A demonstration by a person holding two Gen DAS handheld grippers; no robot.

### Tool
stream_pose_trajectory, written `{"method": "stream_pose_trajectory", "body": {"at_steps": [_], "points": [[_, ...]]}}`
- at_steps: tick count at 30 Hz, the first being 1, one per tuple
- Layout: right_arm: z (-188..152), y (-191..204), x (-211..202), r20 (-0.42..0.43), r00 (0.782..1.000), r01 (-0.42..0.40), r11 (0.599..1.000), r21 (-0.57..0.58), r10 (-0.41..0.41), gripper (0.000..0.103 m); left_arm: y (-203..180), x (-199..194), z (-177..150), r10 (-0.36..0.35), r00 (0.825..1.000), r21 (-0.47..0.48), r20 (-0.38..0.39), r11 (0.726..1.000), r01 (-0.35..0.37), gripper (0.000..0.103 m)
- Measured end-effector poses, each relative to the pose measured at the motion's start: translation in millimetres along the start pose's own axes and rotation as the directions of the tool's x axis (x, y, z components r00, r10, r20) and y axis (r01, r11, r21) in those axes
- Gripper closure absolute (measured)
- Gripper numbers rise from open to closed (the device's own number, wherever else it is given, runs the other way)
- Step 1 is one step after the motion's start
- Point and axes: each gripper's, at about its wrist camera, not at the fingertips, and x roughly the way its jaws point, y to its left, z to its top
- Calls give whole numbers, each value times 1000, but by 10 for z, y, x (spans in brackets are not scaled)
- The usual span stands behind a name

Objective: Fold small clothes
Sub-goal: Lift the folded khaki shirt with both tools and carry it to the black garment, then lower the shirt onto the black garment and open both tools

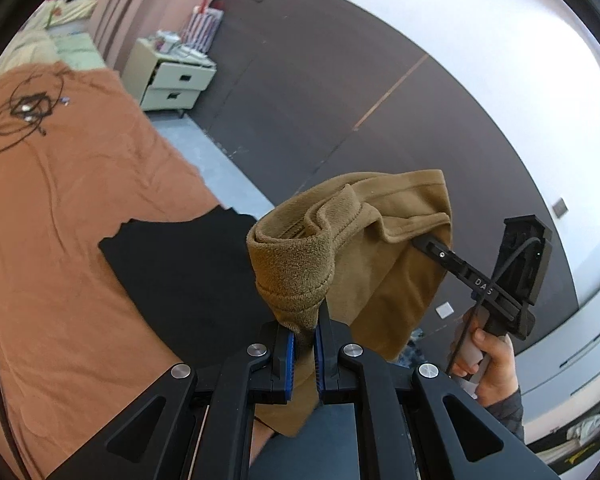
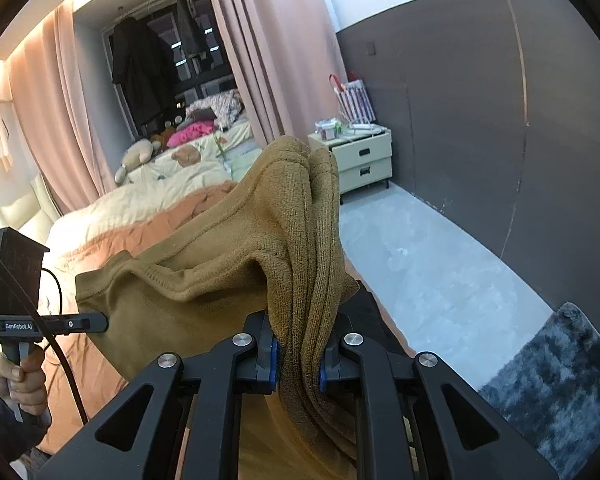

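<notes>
Between the blue pads of the left gripper [image 1: 305, 344] a bunched, ribbed edge of the tan garment [image 1: 384, 248] is pinched tight, and the right gripper [image 2: 298, 360] is likewise clamped on several gathered layers of the same cloth. Both ends are held, so the garment hangs in the air between the two tools, above the near edge of the bed [image 1: 60, 240], touching nothing else that shows.

As for progress, I judge the fold barely begun: the cloth is lifted and stretched between two grips, not yet laid flat, and no neat crease is visible. Spreading it on the bed, folding and smoothing all seem left to do. Whether other pieces are already folded cannot be told.

The garment itself is a soft, fleecy knit in mustard brown, with a thicker ribbed band and stitched seams; it sags in a loose swag between the grips and drapes below them. It looks limp and light, likely to slump once let go.

Just beyond the garment, on the bed, lies a black cloth [image 1: 188, 272] spread flat over the orange sheet. Farther up the bed sits a coil of black cable [image 1: 20, 116]. Past the bed's far corner stands a pale nightstand [image 1: 168, 76] against the dark wall, and a grey rug [image 2: 552, 384] lies on the floor beside the bed.
</notes>
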Motion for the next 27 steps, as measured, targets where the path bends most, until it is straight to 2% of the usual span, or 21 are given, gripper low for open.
{"method": "stream_pose_trajectory", "body": {"at_steps": [7, 13, 16, 18, 19, 20, 22, 23, 24, 27], "points": [[108, 121, 412, -79, 997, 15, 1000, -9, -16, 93, 505, 381, 132, 36, 999, -57, -35, 998, -38, 95], [223, -92, 554, -127, 991, 42, 999, 1, -42, 93, 845, 674, 227, 65, 996, -87, -55, 994, -69, 95], [278, -84, 785, -154, 985, 74, 997, 1, -73, 92, 1002, 793, 249, 90, 995, -105, -49, 990, -95, 95], [290, -45, 929, -176, 976, 130, 991, -16, -131, 88, 1098, 873, 244, 149, 988, -103, -44, 983, -153, 94], [293, -38, 1003, -192, 965, 177, 984, -17, -177, 78, 1159, 924, 235, 194, 980, -107, -51, 974, -198, 93], [305, -34, 1047, -196, 956, 221, 975, -12, -219, 62, 1211, 963, 226, 221, 973, -115, -62, 967, -227, 90], [334, -29, 1002, -163, 961, 230, 973, 22, -224, 42, 1358, 1028, 181, 285, 954, -142, -92, 945, -296, 72], [330, -20, 962, -154, 963, 227, 973, 35, -219, 41, 1419, 1028, 153, 298, 950, -153, -95, 938, -310, 58], [335, -33, 897, -152, 964, 228, 972, 53, -217, 41, 1460, 1009, 125, 300, 950, -162, -87, 937, -310, 53], [286, -43, 709, -147, 958, 255, 966, 41, -246, 41, 1540, 996, 78, 301, 949, -173, -91, 934, -313, 53]]}}
